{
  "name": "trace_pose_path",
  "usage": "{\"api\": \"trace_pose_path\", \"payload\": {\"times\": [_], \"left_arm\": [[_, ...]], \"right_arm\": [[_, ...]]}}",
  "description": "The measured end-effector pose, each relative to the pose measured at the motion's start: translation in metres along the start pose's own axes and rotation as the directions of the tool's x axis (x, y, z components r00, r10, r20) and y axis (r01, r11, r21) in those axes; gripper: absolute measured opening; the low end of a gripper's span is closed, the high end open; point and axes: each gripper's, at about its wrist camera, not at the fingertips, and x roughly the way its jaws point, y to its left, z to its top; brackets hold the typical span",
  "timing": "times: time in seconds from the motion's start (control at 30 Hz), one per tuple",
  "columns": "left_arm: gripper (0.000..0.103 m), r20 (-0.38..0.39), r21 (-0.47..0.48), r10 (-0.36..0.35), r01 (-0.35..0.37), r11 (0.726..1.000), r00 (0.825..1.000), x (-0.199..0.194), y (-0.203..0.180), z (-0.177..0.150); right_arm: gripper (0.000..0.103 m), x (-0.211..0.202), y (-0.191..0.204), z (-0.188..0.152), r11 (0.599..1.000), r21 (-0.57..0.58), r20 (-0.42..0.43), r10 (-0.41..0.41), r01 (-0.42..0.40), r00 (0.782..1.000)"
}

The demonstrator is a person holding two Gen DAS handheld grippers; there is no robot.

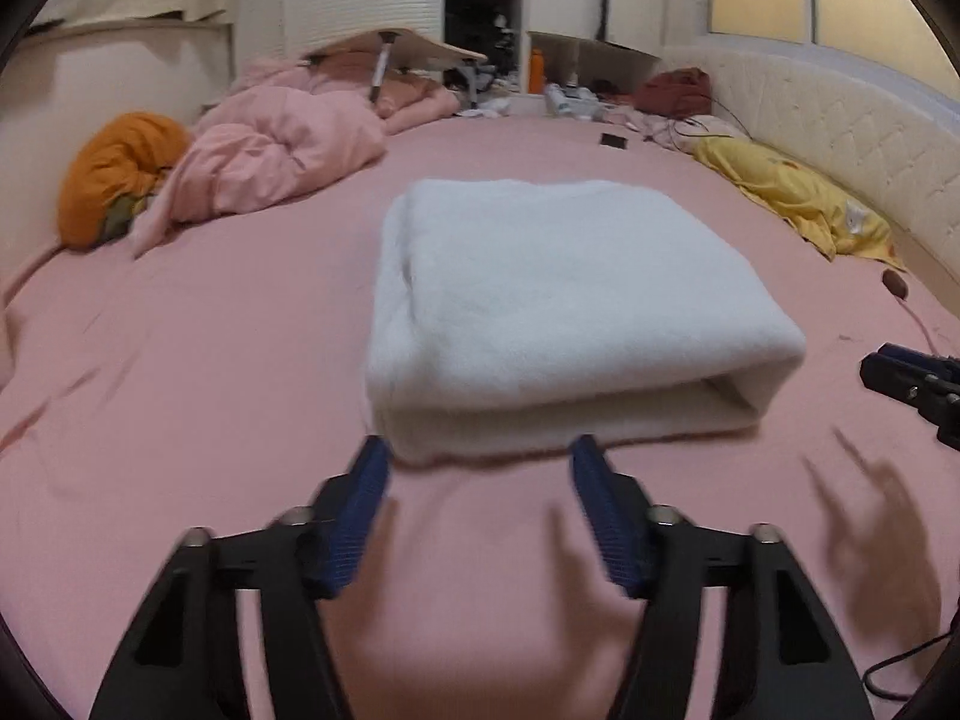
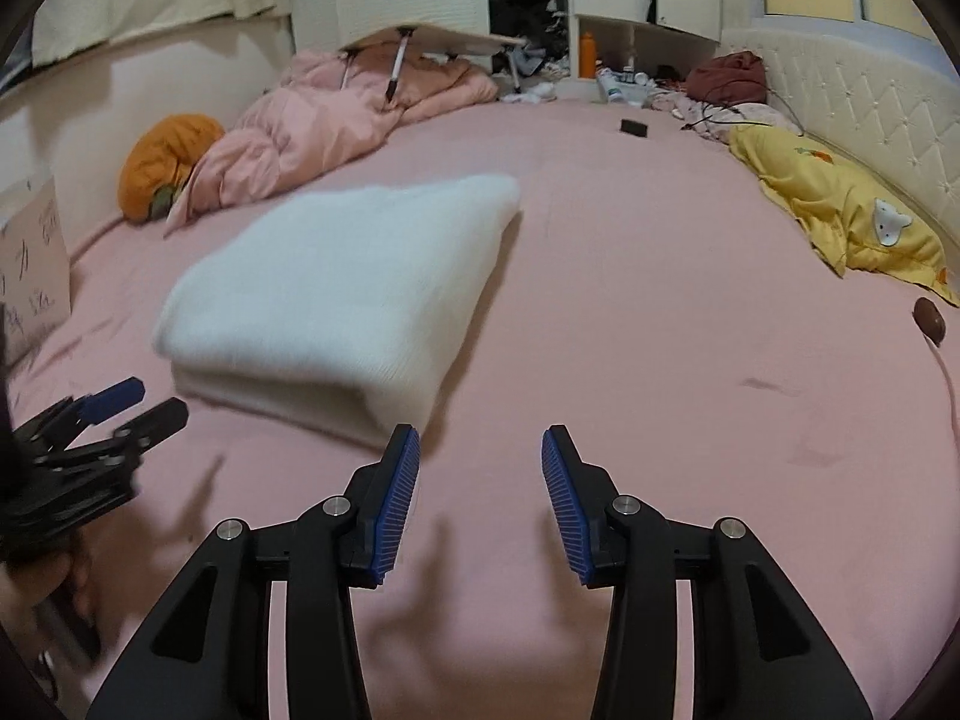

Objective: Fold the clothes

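Left wrist view: the left gripper (image 1: pixel 480 456) hangs over the pink bedsheet (image 1: pixel 210 360) with its blue-padded fingers (image 1: pixel 360 516) spread apart and nothing between them; the tips sit just short of the near edge of the folded white blanket (image 1: pixel 558 300). That fluffy blanket lies folded into a thick rectangle in the middle of the bed, its open layered end facing right. The fingers are motion-blurred. At the right edge the right gripper (image 1: pixel 894 375) enters, mostly cut off. Behind lie a crumpled pink duvet (image 1: pixel 282 150), an orange cushion (image 1: pixel 114 174), a yellow pillow (image 1: pixel 804 198) against the white tufted headboard (image 1: pixel 852 120), and a small black object (image 1: pixel 613 140) too small to identify. No writing is readable here.

Right wrist view: the right gripper (image 2: pixel 480 450) has its jaws parted and empty above bare sheet, the folded blanket (image 2: pixel 336 294) just to its left, not touched. The left gripper (image 2: pixel 135 402) shows at the left edge, partly cut off. A cardboard sheet (image 2: pixel 33 264) at the far left carries handwritten characters, blurred and illegible. The yellow pillow (image 2: pixel 840 210) bears a small white animal-face patch (image 2: pixel 888 222). A brown rounded object (image 2: pixel 929 318) with a cord lies near the right edge. Clutter beyond the bed, around an orange bottle (image 2: pixel 588 54), is hard to make out.
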Motion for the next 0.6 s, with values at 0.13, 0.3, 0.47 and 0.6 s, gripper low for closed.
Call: {"api": "trace_pose_path", "payload": {"times": [0.13, 0.3, 0.47, 0.6], "left_arm": [[0.049, -0.062, 0.242, 0.045, -0.029, 0.97, 0.997, 0.019, -0.008, 0.009], [0.05, 0.184, 0.684, 0.336, -0.365, 0.632, 0.924, 0.027, -0.052, -0.011], [0.06, 0.384, 0.795, 0.384, -0.512, 0.326, 0.84, 0.037, -0.077, -0.028], [0.062, 0.424, 0.784, 0.417, -0.556, 0.275, 0.804, 0.026, -0.086, -0.031]], "right_arm": [[0.044, 0.002, -0.01, 0.006, 1.0, 0.03, -0.009, 0.007, -0.007, 1.0], [0.044, 0.011, -0.016, 0.006, 0.998, 0.069, -0.034, 0.017, -0.014, 0.999], [0.044, 0.024, -0.018, 0.004, 0.994, 0.103, -0.072, 0.027, -0.02, 0.997], [0.044, 0.024, -0.02, 0.004, 0.993, 0.115, -0.07, 0.035, -0.026, 0.997]]}}
